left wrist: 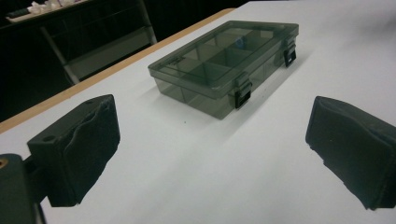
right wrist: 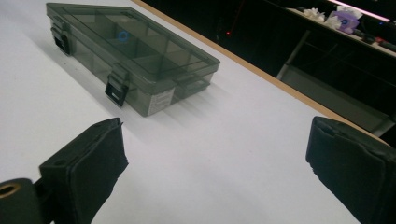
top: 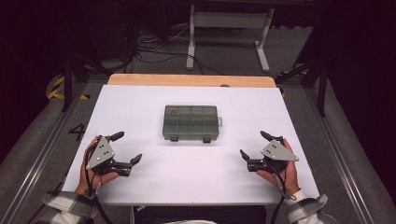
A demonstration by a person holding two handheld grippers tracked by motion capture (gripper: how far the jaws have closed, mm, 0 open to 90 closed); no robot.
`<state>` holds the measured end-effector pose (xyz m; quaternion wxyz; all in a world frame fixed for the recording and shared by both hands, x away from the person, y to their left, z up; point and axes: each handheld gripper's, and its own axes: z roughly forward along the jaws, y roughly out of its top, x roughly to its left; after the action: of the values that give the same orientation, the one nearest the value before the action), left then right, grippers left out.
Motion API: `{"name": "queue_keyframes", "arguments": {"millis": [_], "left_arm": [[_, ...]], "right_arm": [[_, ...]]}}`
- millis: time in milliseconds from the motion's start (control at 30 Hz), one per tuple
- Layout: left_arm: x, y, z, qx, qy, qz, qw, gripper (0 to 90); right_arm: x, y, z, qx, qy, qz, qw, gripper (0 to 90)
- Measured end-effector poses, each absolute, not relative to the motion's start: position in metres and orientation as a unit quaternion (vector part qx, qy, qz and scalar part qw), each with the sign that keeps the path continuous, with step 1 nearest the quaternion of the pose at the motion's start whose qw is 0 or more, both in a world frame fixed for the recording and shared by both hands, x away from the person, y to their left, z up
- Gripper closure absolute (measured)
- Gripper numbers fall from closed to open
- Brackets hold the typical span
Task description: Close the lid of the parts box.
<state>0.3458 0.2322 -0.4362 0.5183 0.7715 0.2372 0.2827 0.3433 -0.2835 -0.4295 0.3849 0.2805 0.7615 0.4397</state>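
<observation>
Organizer box (top: 191, 122) sat lid-shut, latched, mid-table. L gripper (top: 125, 148) & R gripper (top: 255, 145) rested near corners, jaws apart, holding nothing. Step: approach; next prob. needs reaching both front latches.

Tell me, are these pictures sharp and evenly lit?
High view: bright white table, dark surroundings, slightly soft. Left gripper view: compartment box fairly sharp, near black pads blurred. Right gripper view: the same, with a soft shadow beside the box.
</observation>
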Motion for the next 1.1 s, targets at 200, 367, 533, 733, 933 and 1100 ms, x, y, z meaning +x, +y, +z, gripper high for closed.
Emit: {"name": "queue_keyframes", "arguments": {"millis": [200,367,533,733,933,1100], "left_arm": [[0.339,0.242,-0.440,0.763,0.259,0.284,0.520,4.0],[0.334,0.248,-0.444,0.755,0.278,0.279,0.524,4.1],[0.334,0.250,-0.444,0.755,0.281,0.282,0.521,4.1],[0.337,0.248,-0.446,0.757,0.275,0.280,0.523,4.1],[0.338,0.248,-0.446,0.757,0.273,0.281,0.523,4.2],[0.339,0.246,-0.446,0.760,0.272,0.280,0.520,4.2]], "right_arm": [[0.335,-0.291,-0.429,0.286,0.755,0.445,0.388,5.2],[0.332,-0.292,-0.434,0.290,0.758,0.443,0.381,5.2],[0.331,-0.290,-0.436,0.285,0.761,0.443,0.377,5.2],[0.330,-0.290,-0.437,0.286,0.761,0.446,0.375,5.3],[0.329,-0.291,-0.435,0.290,0.754,0.450,0.381,5.7],[0.329,-0.292,-0.436,0.288,0.755,0.450,0.380,5.7]]}}
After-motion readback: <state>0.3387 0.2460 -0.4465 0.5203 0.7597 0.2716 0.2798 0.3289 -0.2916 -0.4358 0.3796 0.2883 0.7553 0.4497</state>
